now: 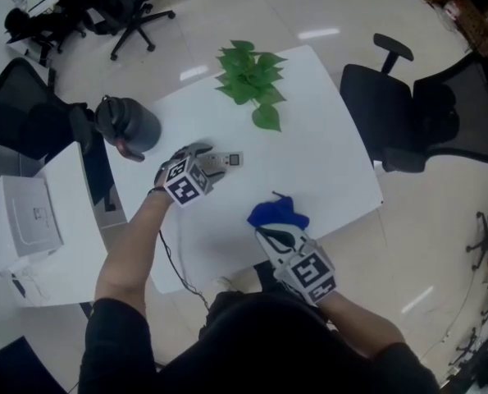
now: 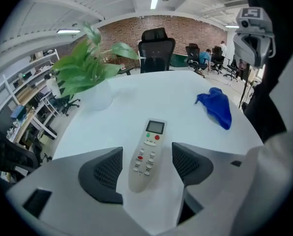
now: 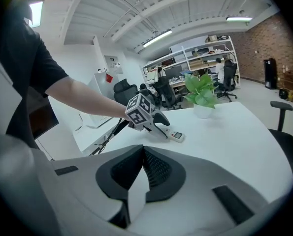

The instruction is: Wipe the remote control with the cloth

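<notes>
A pale grey remote control [image 2: 147, 152] with a small screen lies flat on the white table [image 1: 330, 158]. My left gripper [image 2: 147, 170] is open and straddles the remote's near end, its pads clear of both sides. In the head view the remote [image 1: 230, 160] pokes out from the left gripper [image 1: 215, 166]. The blue cloth [image 1: 277, 213] lies crumpled on the table near its front edge, also seen as the cloth [image 2: 216, 107] in the left gripper view. My right gripper [image 1: 268, 233] sits just behind the cloth; its jaws are shut with nothing between them [image 3: 142, 156].
A potted green plant [image 1: 250, 80] stands at the table's far side. A dark round bag [image 1: 127, 124] hangs off the left corner. Black office chairs [image 1: 408, 113] stand to the right, and a white printer [image 1: 22, 220] sits on a low cabinet at left.
</notes>
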### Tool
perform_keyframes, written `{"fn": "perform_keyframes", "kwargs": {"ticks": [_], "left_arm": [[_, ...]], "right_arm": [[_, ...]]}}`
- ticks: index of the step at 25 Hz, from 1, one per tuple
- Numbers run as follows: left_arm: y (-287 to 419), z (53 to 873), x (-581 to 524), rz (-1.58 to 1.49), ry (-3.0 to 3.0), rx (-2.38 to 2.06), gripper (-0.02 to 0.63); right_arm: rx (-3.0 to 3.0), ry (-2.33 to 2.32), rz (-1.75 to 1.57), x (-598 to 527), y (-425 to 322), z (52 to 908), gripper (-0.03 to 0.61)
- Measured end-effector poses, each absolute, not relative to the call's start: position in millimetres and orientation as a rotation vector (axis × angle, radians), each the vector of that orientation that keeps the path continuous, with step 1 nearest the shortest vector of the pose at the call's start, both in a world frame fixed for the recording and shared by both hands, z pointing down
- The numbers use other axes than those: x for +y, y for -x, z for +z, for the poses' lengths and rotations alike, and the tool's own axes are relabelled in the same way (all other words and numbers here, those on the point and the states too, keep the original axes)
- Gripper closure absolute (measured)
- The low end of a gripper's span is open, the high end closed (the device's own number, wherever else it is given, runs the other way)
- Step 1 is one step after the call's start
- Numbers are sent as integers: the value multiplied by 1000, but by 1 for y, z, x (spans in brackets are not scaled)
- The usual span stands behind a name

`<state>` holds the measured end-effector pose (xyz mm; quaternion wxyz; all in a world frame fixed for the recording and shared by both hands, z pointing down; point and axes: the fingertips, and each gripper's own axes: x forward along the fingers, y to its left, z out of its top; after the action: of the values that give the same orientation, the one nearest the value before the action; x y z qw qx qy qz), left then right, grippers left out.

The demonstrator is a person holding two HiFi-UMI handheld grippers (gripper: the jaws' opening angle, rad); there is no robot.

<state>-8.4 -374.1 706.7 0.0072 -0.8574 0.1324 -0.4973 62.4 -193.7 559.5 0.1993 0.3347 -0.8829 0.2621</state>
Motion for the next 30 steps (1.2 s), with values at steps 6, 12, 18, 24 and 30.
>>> {"fn": "perform_keyframes", "kwargs": {"ticks": [6, 12, 18, 24, 30], "left_arm": [[3, 729, -375, -1572, 2774, 325, 295], [1, 727, -366, -1568, 2763, 314, 364], [3, 727, -359, -1638, 2724, 408, 407], [5, 721, -360, -1647, 2714, 594, 411], [7, 680, -347, -1492, 2754, 836, 411]], "right_arm": [[-2448, -936, 762, -198, -75, 573, 574], [-2449, -927, 772, -198, -75, 577, 574], [-2444, -957, 742, -203, -83, 576, 574], [-2395, -1011, 669, -205, -98, 582, 572], [-2275, -961, 470, -203, -113, 612, 519]]}}
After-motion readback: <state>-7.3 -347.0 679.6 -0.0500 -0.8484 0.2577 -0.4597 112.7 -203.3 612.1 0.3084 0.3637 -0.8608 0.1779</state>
